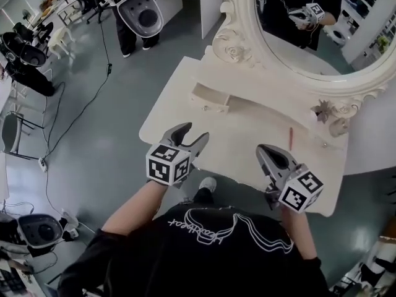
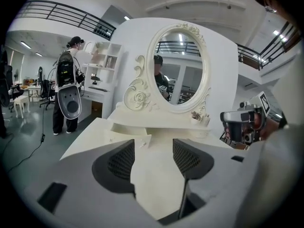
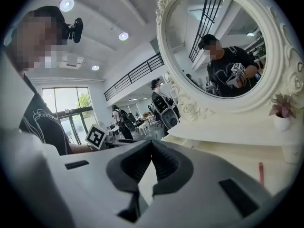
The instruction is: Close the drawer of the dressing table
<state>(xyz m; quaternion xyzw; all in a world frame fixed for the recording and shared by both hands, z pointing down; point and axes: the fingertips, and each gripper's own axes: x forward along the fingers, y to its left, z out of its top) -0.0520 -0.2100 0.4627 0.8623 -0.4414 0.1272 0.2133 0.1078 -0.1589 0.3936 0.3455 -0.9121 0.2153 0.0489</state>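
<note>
The left gripper (image 1: 192, 135) is held out with jaws apart and empty, the right gripper (image 1: 267, 151) with jaws together.

No words or numbers are coming through legibly anywhere. A white looping script (image 1: 210, 232) is running across the person's black shirt (image 1: 235, 271), too curly to read. The left marker cube (image 1: 167, 164) and the right marker cube (image 1: 301, 190) are showing only black-and-white squares.
</note>
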